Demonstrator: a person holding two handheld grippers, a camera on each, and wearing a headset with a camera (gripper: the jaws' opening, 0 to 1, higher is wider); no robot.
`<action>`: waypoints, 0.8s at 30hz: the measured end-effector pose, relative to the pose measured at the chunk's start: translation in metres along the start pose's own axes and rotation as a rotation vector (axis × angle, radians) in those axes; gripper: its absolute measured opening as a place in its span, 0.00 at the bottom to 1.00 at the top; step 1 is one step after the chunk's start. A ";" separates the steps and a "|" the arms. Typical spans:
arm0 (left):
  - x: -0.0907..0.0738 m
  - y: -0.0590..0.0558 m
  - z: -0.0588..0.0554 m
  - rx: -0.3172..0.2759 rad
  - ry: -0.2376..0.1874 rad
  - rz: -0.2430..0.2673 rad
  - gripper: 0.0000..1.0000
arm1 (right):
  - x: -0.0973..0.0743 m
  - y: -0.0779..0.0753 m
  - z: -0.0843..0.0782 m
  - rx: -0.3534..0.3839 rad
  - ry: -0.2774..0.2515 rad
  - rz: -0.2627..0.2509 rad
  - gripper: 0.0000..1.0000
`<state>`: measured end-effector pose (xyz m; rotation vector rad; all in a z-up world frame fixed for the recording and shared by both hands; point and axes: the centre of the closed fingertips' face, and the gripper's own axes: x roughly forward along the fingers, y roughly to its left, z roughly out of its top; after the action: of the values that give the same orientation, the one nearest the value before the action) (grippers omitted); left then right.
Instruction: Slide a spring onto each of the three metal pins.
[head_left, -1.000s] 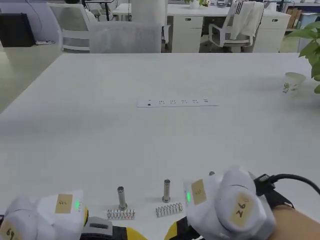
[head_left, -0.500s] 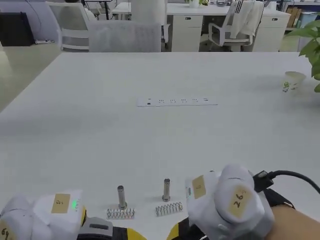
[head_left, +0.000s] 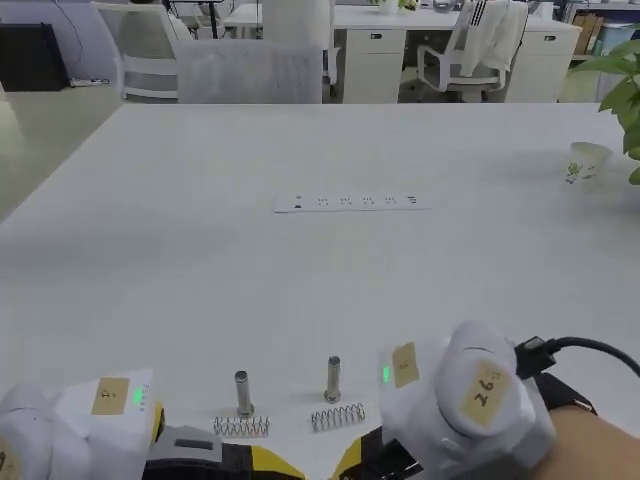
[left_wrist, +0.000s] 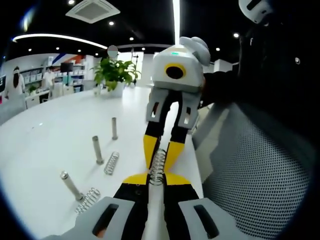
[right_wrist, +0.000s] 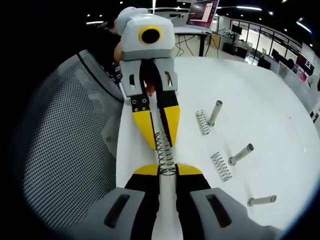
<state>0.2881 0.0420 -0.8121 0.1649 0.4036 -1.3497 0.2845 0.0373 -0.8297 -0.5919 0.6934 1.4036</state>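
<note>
- Spring, the held spring (left_wrist: 158, 167), sits at centre of the left gripper view. It is a thin wire coil, likely very light and squashy end to end, and apt to kink or ping away if squeezed hard. Best hold is across the coils near one end, leaving the other end open for a pin.
- Left gripper (left_wrist: 155, 179), bottom centre, has its jaws narrow on the lower end. Right gripper (left_wrist: 161, 152) comes in from the top with its jaws narrow round the upper end. Both look to be gripping it.
- Left half of the same view: three pins (left_wrist: 97, 150) on the white table (left_wrist: 45, 125), all bare. Two loose springs (left_wrist: 111, 163) lie flat just beside the nearer two pins. Grey mesh (left_wrist: 250, 175) is at lower right, past the table edge.
- Right gripper view: the held spring (right_wrist: 164, 152) is at centre between both pairs of yellow tips, near the table edge. The pins (right_wrist: 241, 154) are apart from it at right. They look stiff, smooth and narrow-footed, so a knock could probably tip one.
- Head view: two pins (head_left: 333, 380) stand upright at lower centre, with a loose spring (head_left: 338, 417) in front of each. The right gripper's white body is lower right, near the right-hand pin.
- A power strip (head_left: 355, 204) at centre and a paper cup (head_left: 588, 160) at upper right are well apart and out of the way.
- Likely snags are the loose springs at the pin feet and how close the pins stand to each other.
</note>
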 end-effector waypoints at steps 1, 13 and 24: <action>0.000 0.000 0.000 0.000 0.001 0.002 0.02 | -0.002 -0.001 0.004 0.017 -0.024 0.002 0.08; 0.002 -0.001 -0.006 0.010 0.025 -0.003 0.02 | -0.008 0.008 0.030 0.046 -0.134 0.046 0.08; 0.003 -0.001 -0.010 0.014 0.040 0.004 0.04 | -0.008 0.006 0.034 0.047 -0.149 0.036 0.08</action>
<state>0.2861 0.0430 -0.8225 0.2040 0.4275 -1.3475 0.2807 0.0574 -0.8009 -0.4346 0.6186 1.4454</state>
